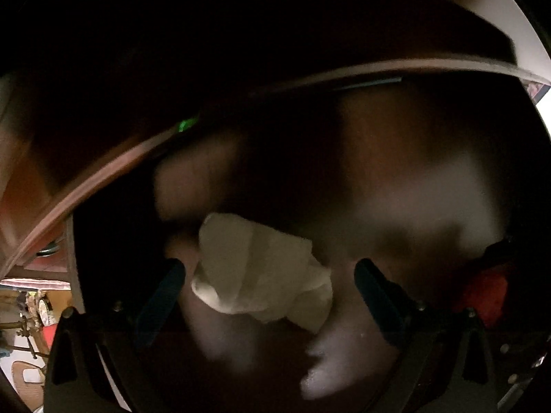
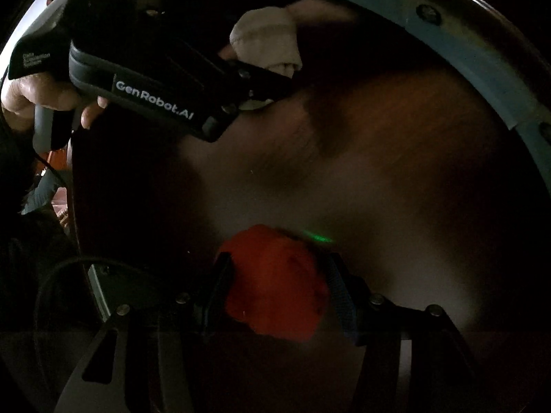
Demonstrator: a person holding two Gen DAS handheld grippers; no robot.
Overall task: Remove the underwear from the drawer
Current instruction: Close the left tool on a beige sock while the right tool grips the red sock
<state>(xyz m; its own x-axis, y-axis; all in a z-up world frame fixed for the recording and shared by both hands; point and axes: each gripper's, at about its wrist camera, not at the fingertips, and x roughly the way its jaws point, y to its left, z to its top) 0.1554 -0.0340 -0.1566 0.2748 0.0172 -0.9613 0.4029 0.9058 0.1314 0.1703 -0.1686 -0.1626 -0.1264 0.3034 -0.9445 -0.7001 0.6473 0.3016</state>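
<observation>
Inside the dark wooden drawer (image 1: pixel 378 72), a crumpled cream garment (image 1: pixel 261 268) lies between the widely spread fingers of my left gripper (image 1: pixel 270 275), which point steeply down; neither pad presses on it. From the right wrist view, the left gripper (image 2: pixel 275 82) hovers at that cream garment (image 2: pixel 265 44) near the top. A red bundled garment (image 2: pixel 275 282) fills the gap between the fingers of my right gripper (image 2: pixel 279 285), touching both pads without looking squeezed. The red garment (image 1: pixel 482 292) also shows at the left wrist view's right edge.
Blurred pale clothes (image 1: pixel 430 199) lie deeper in the drawer. A metal slide rail (image 2: pixel 465 51) runs along the drawer wall. A person's hand (image 2: pixel 34 93) grips the left gripper's handle. Room clutter (image 1: pixel 27 309) shows outside the drawer's edge at lower left.
</observation>
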